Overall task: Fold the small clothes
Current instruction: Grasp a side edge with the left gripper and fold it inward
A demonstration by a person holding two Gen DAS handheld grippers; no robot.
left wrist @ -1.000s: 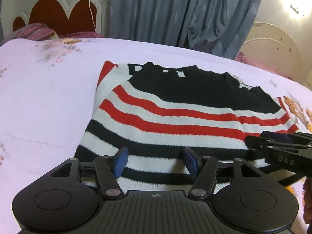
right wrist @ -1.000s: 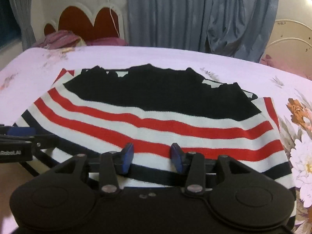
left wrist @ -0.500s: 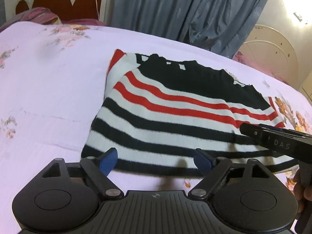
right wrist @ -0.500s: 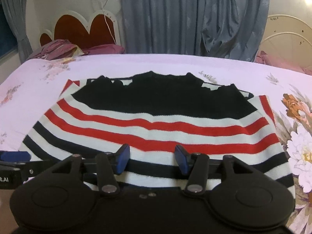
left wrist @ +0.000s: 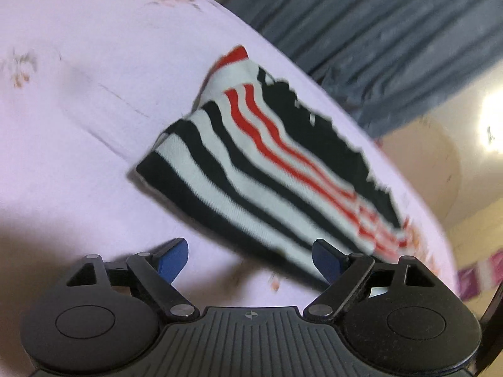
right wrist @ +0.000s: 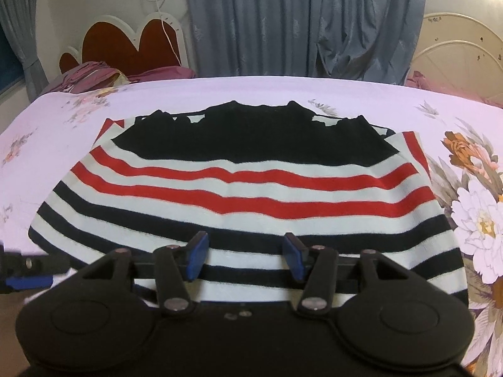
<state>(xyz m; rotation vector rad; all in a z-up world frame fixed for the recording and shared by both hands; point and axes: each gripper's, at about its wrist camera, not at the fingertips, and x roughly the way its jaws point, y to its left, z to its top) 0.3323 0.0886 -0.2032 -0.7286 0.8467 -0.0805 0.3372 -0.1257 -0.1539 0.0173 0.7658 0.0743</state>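
Striped sweater [right wrist: 245, 188] lies flat on bed [right wrist: 220, 89], folded into a rough rectangle: black top band far side, two red stripes mid, black/white stripes near edge. Bed cover is pale lilac w/ small faded flower prints on its left part and big white + orange blooms [right wrist: 478, 216] at its right edge, just beside the sweater.

Right gripper [right wrist: 245, 256] sits over the near hem, blue pads apart at a medium gap, nothing between them; can't tell if fingers touch the cloth. Left gripper [left wrist: 250, 259] is tilted, view blurred, jaws spread wide & empty over bare cover, its right pad [left wrist: 327, 259] overlapping the sweater's [left wrist: 267, 163] near edge; contact unclear.

Room: grey-blue curtains [right wrist: 301, 22] behind the bed, red scalloped headboard w/ white trim [right wrist: 132, 44] back left, purple bedding heaped [right wrist: 91, 73] below it, cream metal bed frame [right wrist: 456, 47] back right, thin white cord [right wrist: 166, 28] hanging on the wall.
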